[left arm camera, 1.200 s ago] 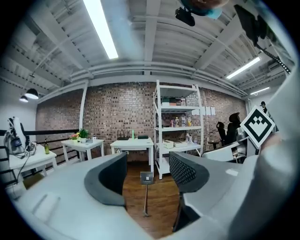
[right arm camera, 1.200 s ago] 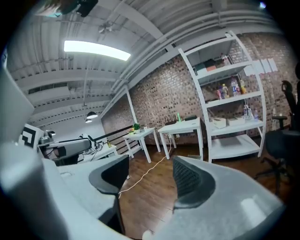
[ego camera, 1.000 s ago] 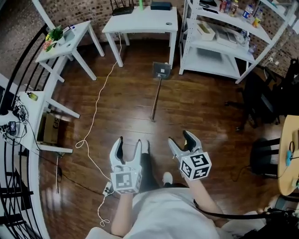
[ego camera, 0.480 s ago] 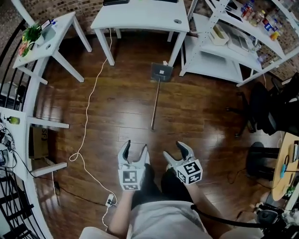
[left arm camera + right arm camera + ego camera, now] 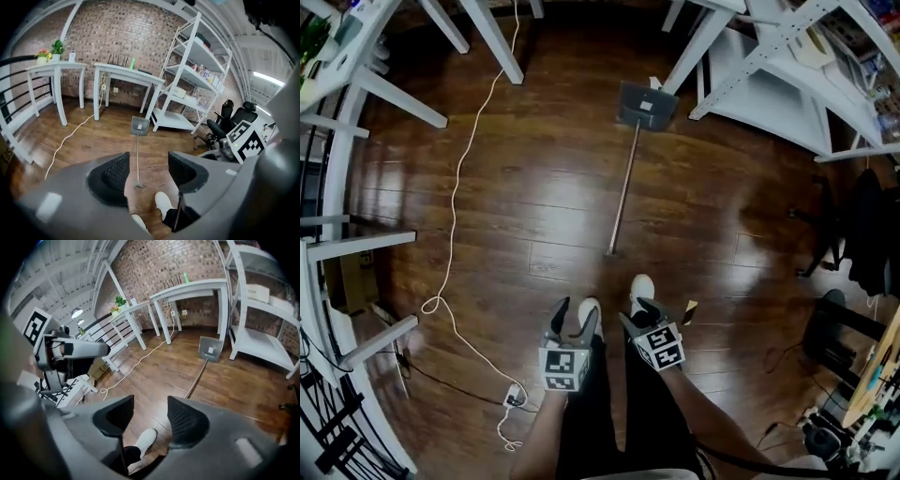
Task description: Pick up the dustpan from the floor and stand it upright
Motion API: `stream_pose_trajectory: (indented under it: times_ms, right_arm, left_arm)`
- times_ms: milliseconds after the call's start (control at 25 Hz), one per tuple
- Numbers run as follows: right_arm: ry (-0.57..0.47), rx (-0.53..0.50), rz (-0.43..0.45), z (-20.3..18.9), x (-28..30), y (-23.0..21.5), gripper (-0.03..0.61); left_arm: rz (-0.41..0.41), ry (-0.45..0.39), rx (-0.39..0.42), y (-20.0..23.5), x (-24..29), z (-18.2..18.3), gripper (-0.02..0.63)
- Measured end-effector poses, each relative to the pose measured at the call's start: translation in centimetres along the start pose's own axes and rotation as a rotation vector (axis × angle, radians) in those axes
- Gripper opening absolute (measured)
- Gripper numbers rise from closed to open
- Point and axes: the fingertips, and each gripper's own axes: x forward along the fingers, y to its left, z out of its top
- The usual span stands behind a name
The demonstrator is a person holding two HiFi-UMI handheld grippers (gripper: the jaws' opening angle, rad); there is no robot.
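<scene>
Dustpan: grey square-panned dustpan with a long thin handle (image 5: 645, 105), lying flat on the dark wooden plank floor (image 5: 534, 187). The pan end is by the leg of a white table (image 5: 492, 37) and the foot of a white open shelving unit (image 5: 769, 66). The handle runs from it towards the person, and its free end stops short of the white shoes (image 5: 642, 289). Nothing touches it.

Left gripper (image 5: 574, 317): low over the floor, in front of the person's dark-trousered legs, pointing down and forward. Its own view shows the jaws spread, with only floor, a shoe and the far handle end in the gap. Dustpan (image 5: 139, 125) lies well ahead of it.

Right gripper (image 5: 637, 314): just beside the left one, at about the same height, also tilted down. Jaws are closing but stand apart, with no object between them. Through the gap only floor and one shoe show. Dustpan (image 5: 211, 348) is well ahead and to the right in this view.

Also noted: white cable (image 5: 455, 216) trailing over the floor on the left, ending at a small white power strip (image 5: 514, 398).
</scene>
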Motion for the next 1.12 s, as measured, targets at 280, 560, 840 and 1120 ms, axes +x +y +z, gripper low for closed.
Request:
stream_pose_trajectory:
  times_ms: [280, 560, 840, 1120]
  right_arm:
    - [0.142, -0.005, -0.010, -6.8, 17.7, -7.9, 0.213]
    - [0.256, -0.093, -0.036, -13.0, 28.5, -14.2, 0.213]
    - [0.274, -0.207, 0.000, -16.2, 34.6, -14.6, 0.147]
    - [0.187, -0.189, 0.008, -10.1, 30.2, -11.2, 0.054]
  left_arm:
    - [0.044, 0.148, -0.010, 6.8, 10.4, -11.4, 0.284]
    - [0.048, 0.153, -0.061, 10.6, 18.2, -18.4, 0.281]
    - [0.024, 0.145, -0.124, 11.9, 22.0, -21.2, 0.281]
    - [0.020, 0.153, -0.108, 11.9, 17.6, -17.7, 0.281]
